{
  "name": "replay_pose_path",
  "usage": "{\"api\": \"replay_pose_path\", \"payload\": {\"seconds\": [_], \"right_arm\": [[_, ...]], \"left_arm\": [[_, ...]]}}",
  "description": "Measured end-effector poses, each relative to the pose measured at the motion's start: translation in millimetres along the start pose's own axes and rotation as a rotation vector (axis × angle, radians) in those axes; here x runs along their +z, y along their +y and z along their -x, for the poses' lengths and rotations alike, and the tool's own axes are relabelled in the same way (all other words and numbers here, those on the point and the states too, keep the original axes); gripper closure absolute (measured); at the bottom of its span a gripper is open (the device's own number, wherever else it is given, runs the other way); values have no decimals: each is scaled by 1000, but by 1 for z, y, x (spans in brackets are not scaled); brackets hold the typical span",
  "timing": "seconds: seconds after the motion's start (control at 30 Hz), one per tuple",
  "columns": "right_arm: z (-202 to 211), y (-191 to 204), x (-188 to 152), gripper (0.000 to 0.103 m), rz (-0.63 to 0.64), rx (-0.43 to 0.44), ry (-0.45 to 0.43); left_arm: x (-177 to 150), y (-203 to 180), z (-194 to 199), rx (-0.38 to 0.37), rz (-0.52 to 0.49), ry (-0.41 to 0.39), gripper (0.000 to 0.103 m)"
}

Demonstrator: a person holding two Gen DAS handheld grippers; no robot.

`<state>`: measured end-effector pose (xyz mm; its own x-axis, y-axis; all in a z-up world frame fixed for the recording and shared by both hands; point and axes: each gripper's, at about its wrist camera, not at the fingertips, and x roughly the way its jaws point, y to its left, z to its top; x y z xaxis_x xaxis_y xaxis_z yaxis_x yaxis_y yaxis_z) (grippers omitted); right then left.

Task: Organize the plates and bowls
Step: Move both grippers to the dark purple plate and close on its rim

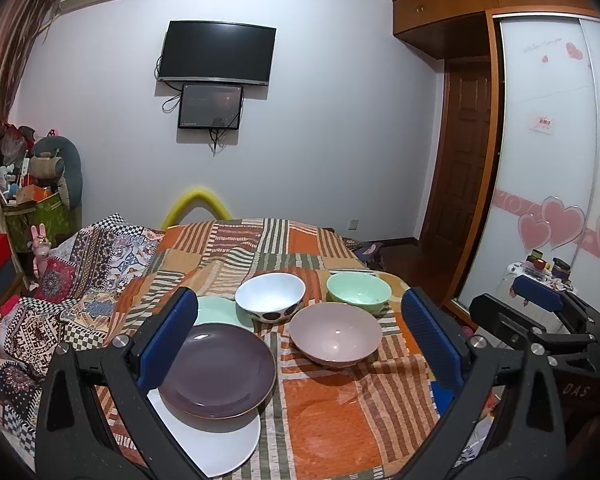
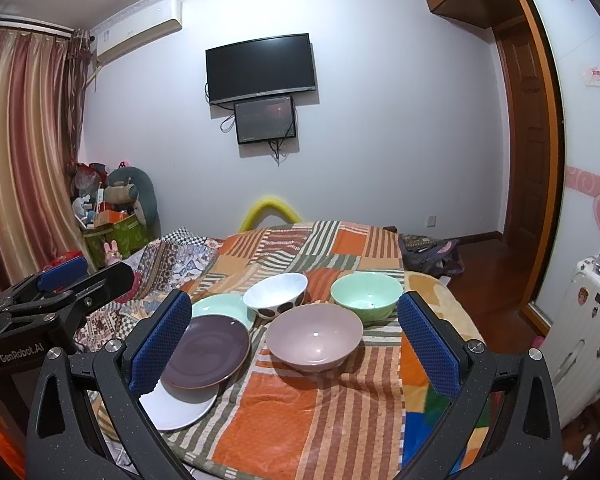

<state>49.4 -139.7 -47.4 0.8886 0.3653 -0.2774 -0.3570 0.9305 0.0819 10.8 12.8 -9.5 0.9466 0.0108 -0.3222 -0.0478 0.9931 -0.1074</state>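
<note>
Patchwork blanket (image 1: 340, 420) under bowls; both grippers (image 1: 296, 344) (image 2: 294, 344) spread, empty; curtain (image 2: 24, 160) right view only.

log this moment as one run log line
stage: before first grasp | left gripper: open, empty | right gripper: open, empty | purple plate: on white plate | pink bowl: apart, upright

White plate (image 1: 224, 446) largely hidden beneath purple plate (image 1: 220, 364); green plate (image 1: 220, 312) partly covered by spotted bowl (image 1: 270, 298). Small screen (image 1: 211, 106) contents illegible.
</note>
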Motion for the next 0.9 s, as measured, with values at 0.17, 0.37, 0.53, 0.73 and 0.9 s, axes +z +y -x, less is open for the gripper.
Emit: {"api": "replay_pose_path", "payload": {"seconds": [0.17, 0.37, 0.53, 0.73, 0.9], "right_arm": [[-18, 2, -4, 0, -14, 29, 54], [-50, 7, -14, 0, -24, 79, 155], [-79, 11, -26, 0, -37, 93, 229], [-109, 19, -40, 1, -33, 91, 318], [-133, 29, -49, 4, 1, 95, 362]], "left_arm": [[-5, 17, -14, 28, 10, 34, 0], [-16, 43, -38, 87, 17, 103, 0], [-29, 71, -64, 123, 47, 185, 0], [-49, 110, -93, 156, 102, 273, 0], [-64, 141, -116, 167, 150, 360, 14]]}}
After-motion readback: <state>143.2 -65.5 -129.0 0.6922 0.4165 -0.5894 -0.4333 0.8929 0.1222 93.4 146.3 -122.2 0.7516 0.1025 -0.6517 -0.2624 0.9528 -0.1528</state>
